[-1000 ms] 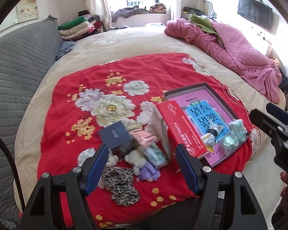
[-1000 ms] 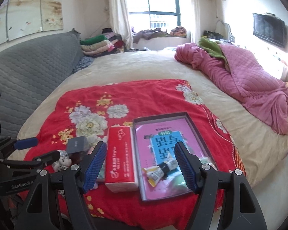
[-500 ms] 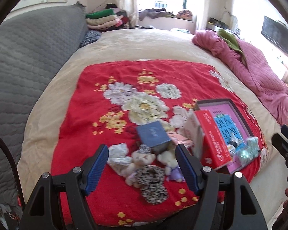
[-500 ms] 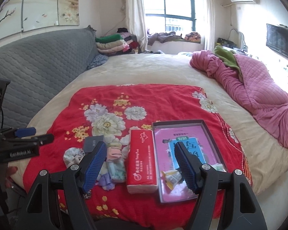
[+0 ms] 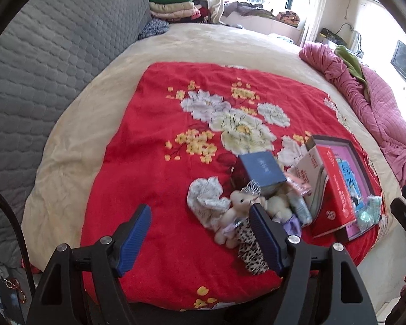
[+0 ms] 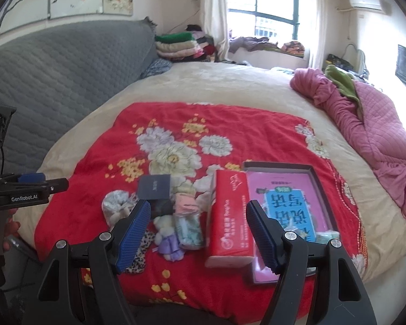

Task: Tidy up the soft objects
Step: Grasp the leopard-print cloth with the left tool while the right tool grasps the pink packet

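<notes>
Bed with red floral cloth: small cream plush toy, light and squashy, best pinched mid-body; left claw opening, empty; right claw spread, empty.

Both tools share one build — a matte black frame of triangular struts, each finger faced with a ribbed blue pad. On the left gripper silver round-headed screws sit at the knuckles below the pads. The right gripper has the same screws. Seen from the right wrist, the left tool's side bears white "GenRobot.AI" lettering, and a thin black cable trails behind it.
</notes>
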Demonstrator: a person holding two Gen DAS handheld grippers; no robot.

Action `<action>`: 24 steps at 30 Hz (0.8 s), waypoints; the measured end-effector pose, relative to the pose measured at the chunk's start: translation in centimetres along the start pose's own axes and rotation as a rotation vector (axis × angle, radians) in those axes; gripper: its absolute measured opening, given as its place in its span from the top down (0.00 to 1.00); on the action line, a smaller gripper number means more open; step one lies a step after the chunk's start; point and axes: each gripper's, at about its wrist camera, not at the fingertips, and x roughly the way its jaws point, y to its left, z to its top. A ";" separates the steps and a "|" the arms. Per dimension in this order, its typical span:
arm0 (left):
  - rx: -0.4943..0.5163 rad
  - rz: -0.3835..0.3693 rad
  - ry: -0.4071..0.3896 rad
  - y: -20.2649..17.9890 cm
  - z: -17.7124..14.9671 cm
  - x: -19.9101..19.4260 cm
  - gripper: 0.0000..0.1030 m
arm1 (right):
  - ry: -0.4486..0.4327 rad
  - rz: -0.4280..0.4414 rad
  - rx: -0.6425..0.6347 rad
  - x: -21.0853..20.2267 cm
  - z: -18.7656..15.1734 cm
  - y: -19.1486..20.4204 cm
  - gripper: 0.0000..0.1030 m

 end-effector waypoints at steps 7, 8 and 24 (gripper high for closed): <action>0.012 -0.050 0.114 0.1 -2.6 3.3 0.25 | 0.044 0.001 -0.019 2.0 -0.5 0.6 0.28; 0.016 -0.062 0.131 -0.2 -2.9 3.7 0.25 | 0.054 -0.003 -0.024 2.4 -0.6 0.7 0.28; -0.003 -0.216 0.292 -3.5 -6.2 9.8 0.25 | 0.184 -0.020 -0.089 8.9 -1.9 0.8 0.28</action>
